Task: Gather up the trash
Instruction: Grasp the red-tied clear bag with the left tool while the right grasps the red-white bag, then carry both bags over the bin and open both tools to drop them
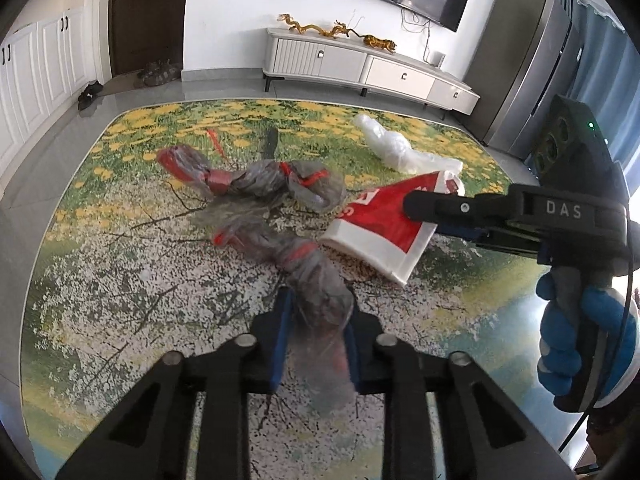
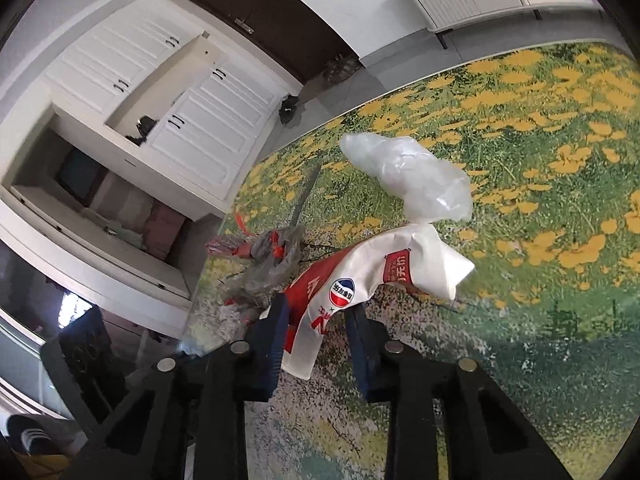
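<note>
My left gripper (image 1: 316,320) is shut on the near end of a twisted grey plastic bag with red ties (image 1: 264,196), which trails away over the flowered rug. My right gripper (image 2: 316,320) has its fingers around the edge of a red and white printed bag (image 2: 360,276); it also shows in the left wrist view (image 1: 380,232), with the right gripper (image 1: 416,204) on its right side. A clear crumpled plastic bag (image 2: 408,172) lies just beyond it, and shows in the left wrist view (image 1: 396,148). The grey bag (image 2: 272,260) lies left of the red one.
A flowered rug (image 1: 120,240) covers the floor. A white TV cabinet (image 1: 360,64) stands along the far wall under a television. White cupboards (image 2: 168,92), a dark door (image 1: 144,12), shoes (image 1: 158,72) and a grey fridge (image 1: 520,68) ring the room.
</note>
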`<state>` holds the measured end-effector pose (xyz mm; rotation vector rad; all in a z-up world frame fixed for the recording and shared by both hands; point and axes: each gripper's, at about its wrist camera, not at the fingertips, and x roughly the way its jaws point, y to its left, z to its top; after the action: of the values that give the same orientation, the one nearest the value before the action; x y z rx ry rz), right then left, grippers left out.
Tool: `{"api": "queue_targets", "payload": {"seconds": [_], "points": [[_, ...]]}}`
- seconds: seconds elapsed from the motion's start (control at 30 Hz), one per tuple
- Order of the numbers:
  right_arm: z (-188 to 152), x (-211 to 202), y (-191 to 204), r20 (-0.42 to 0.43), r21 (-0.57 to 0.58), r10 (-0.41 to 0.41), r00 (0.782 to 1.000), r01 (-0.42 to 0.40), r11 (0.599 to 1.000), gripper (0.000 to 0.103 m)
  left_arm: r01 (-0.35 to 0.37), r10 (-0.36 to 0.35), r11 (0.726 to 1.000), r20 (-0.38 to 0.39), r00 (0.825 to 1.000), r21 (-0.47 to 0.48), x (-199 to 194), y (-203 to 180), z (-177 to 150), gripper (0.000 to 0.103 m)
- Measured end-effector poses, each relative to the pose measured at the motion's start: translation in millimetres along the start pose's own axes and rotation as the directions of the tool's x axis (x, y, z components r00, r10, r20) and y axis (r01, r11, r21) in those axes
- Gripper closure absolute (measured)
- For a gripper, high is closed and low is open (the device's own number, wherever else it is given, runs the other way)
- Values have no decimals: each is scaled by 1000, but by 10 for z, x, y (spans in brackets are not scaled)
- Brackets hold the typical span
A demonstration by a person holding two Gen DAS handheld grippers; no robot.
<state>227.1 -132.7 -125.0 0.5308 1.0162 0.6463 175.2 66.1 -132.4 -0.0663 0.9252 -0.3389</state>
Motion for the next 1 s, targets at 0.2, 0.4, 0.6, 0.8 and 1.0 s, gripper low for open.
{"api": "queue_targets", "payload": {"seconds": [0.2, 0.4, 0.6, 0.8, 1.0], "points": [[-19, -122, 25, 6, -10, 18, 1000, -18, 1000, 89, 8, -7, 1000, 4, 1000, -18, -44, 19, -36, 92], [-132, -359, 156, 23, -43, 14, 1000, -13, 999, 93, 2, -1, 1000, 37, 999, -26, -281, 12, -100, 92], [-274, -805, 348, 80, -96, -3, 997, 11, 995, 93, -2, 4, 1000, 86, 996, -17, -610, -111, -97, 93], [-440, -1475, 426, 180, -123, -39, 983, 62, 990, 93, 25, -31, 999, 131, 991, 43, -880, -513, 8, 93], [-698, -2360, 259, 301, -115, -152, 942, 194, 974, 93, 93, -112, 984, 126, 986, 151, -920, -1203, 148, 93]]}}
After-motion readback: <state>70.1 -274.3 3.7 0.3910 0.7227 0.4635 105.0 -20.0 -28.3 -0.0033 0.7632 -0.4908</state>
